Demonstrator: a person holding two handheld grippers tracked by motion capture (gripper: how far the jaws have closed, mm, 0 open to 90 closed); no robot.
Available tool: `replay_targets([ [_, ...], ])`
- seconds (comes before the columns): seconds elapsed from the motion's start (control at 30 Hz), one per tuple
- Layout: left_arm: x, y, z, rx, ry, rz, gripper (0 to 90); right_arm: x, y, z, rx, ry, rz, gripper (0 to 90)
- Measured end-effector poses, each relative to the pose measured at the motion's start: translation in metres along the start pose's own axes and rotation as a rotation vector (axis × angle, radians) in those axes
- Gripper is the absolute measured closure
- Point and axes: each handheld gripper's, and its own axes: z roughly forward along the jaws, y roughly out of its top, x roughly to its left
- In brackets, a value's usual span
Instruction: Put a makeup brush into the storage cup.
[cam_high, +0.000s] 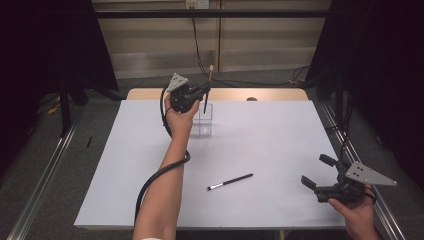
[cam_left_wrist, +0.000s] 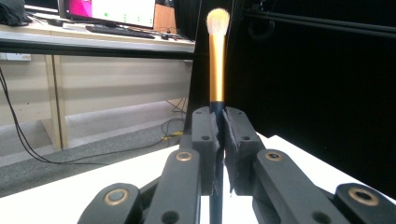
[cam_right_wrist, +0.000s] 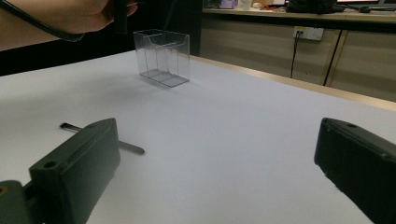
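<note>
Gold-handled makeup brush upright with bristles up, clamped in the left tool, held just above the clear plastic organizer near the far edge of the white counter, thin black brush lying flat nearer the person, right tool with jaws spread wide and holding nothing, low at the right edge

Held brush: gold ferrule, pale bristles, black handle. Organizer clear. Table white.
</note>
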Motion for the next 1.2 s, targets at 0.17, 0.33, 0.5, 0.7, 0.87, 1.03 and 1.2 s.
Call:
replay_targets([
  [0.17, 0.000, -0.002, 0.002, 0.004, 0.010, 0.000, 83.6, 0.000, 0.000, 0.000, 0.000, -0.001, -0.002, 0.0],
  [0.33, 0.000, -0.003, 0.002, 0.004, 0.021, 0.004, 83.6, 0.000, 0.000, 0.000, -0.001, 0.000, -0.004, 0.0],
  [0.5, 0.000, -0.003, 0.003, 0.006, 0.032, 0.001, 83.6, 0.000, 0.000, 0.000, 0.000, 0.000, -0.001, 0.0],
  [0.7, 0.000, -0.006, 0.005, 0.004, 0.034, 0.003, 83.5, 0.000, 0.000, 0.000, -0.002, 0.000, -0.004, 0.0],
  [0.87, 0.001, -0.010, 0.006, -0.003, 0.039, -0.012, 83.5, 0.000, 0.000, -0.001, -0.002, -0.001, -0.004, 0.0],
  [1.03, 0.002, -0.012, 0.005, 0.003, 0.047, -0.008, 83.5, 0.000, 0.000, -0.001, -0.001, 0.000, -0.002, 0.0],
  [1.2, 0.002, -0.016, 0.005, 0.008, 0.053, -0.014, 83.5, 0.000, 0.000, -0.001, -0.001, -0.001, 0.000, 0.0],
])
